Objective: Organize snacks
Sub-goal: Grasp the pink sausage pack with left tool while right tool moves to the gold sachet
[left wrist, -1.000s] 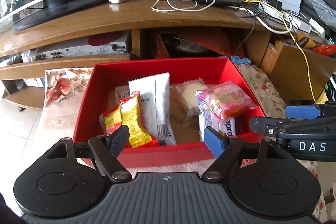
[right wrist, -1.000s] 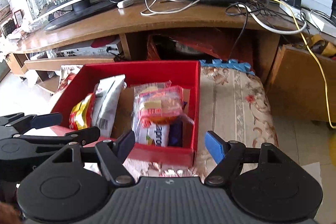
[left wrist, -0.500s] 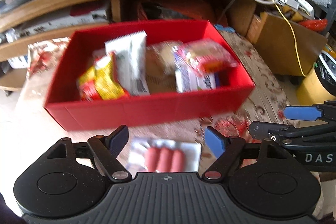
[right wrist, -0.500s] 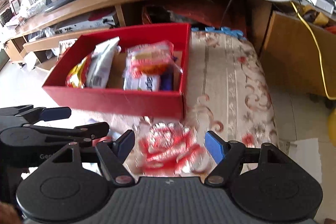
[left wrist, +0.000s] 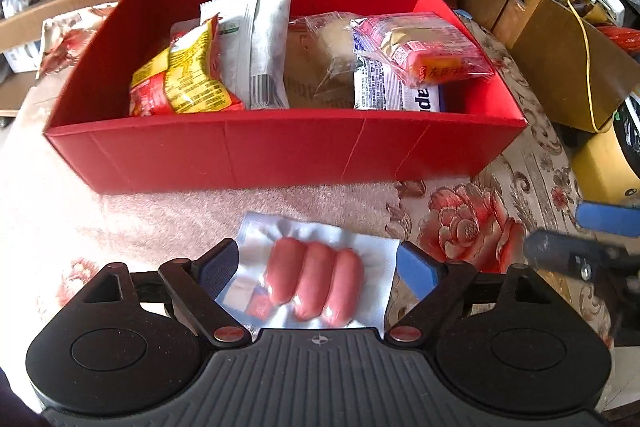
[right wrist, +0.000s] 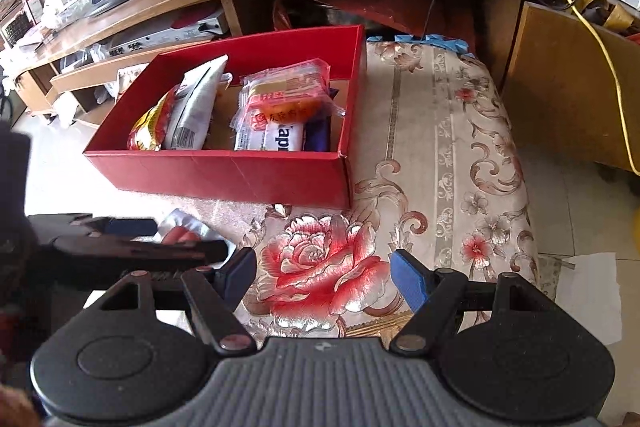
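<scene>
1. Your left tool has just been spreading its jaws; the silver foil pack of three pink sausages lies between them, unpinched, on the floral cloth.
2. That pack sits just in front of the red cardboard box holding wrapped snacks.
3. Your right tool hangs spread and empty over the cloth's red rose.

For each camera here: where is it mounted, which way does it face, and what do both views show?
Left wrist: on the left gripper, angled down at the sausage pack between its open jaws; right gripper at the right edge.
Right wrist: on the right gripper, angled down at the floral cloth; left gripper at the left edge.
Shared: red box, sausage pack.
</scene>
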Available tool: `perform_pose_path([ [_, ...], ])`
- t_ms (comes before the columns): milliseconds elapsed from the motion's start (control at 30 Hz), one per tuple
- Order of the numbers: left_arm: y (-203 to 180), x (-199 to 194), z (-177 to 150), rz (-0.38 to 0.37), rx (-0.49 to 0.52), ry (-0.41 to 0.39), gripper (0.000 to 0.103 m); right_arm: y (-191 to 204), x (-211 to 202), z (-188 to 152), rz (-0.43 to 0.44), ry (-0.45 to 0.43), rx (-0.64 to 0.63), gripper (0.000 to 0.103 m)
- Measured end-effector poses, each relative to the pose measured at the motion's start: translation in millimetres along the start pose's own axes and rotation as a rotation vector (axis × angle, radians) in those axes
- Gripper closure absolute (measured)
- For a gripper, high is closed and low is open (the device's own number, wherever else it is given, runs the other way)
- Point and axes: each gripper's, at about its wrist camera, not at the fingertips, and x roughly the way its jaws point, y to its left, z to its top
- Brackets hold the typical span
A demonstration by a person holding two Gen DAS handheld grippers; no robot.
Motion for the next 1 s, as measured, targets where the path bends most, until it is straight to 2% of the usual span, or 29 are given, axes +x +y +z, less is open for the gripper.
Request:
perform_pose_path([
  [267, -6.3, 10.7, -0.8, 0.042, 0.069, 0.014, 0.009, -1.6, 3.3, -0.2, 0.002, 0.016, 0.001, 0.03],
  [533, -1.8, -4.4, -18.1, 0.028, 0.121, 0.028, 0.024, 3.4, -5.1, 0.6, 0.033, -0.001, -0.013, 0.03],
  [733, -1.5, -19.4, -41.4, 0.023, 0.151, 0.055, 0.024, 4.6, -13.1, -0.5, 0.053, -0.016, -0.017, 0.03],
  [1000, 1.5, -30.3, -56.7, 0.017, 0.143, 0.063, 0.025, 4.1, -21.9, -2.1, 0.065, -0.033, -0.016, 0.03],
])
